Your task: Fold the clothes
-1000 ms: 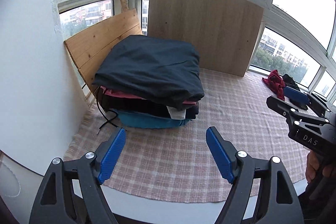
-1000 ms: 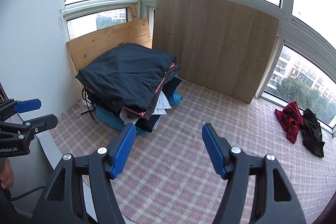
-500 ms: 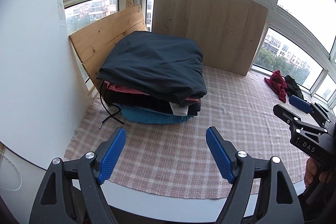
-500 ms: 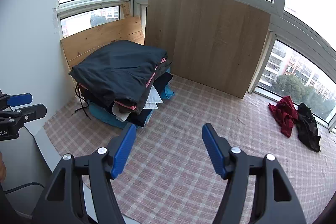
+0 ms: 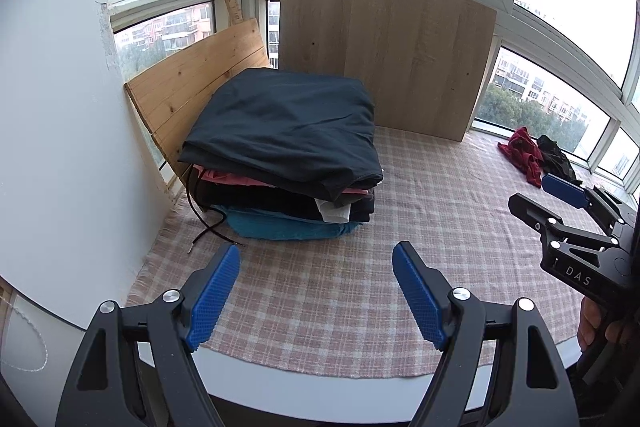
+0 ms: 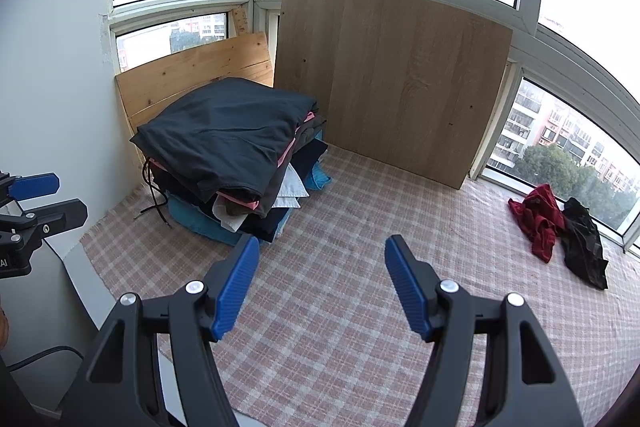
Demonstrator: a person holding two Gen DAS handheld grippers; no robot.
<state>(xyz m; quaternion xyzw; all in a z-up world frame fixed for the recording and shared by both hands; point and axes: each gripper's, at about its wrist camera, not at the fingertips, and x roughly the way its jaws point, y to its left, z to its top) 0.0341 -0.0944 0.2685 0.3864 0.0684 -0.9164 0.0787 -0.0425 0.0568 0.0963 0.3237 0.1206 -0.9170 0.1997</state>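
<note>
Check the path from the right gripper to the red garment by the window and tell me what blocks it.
Nothing visible blocks it. The right gripper is open and empty, and only bare checkered cloth lies between it and the crumpled red garment. The black garment lies on the red one's far side, and the folded stack sits off to the left.

In the left wrist view, the white letters "DAS" stand on the black body of the right gripper (image 5: pixel 560 201), at the right edge of the scene. In the right wrist view, the white letters "AI", the cut-off end of a longer word, show on the black body of the left gripper (image 6: pixel 44 197) at the far left edge. No other writing can be read.
</note>
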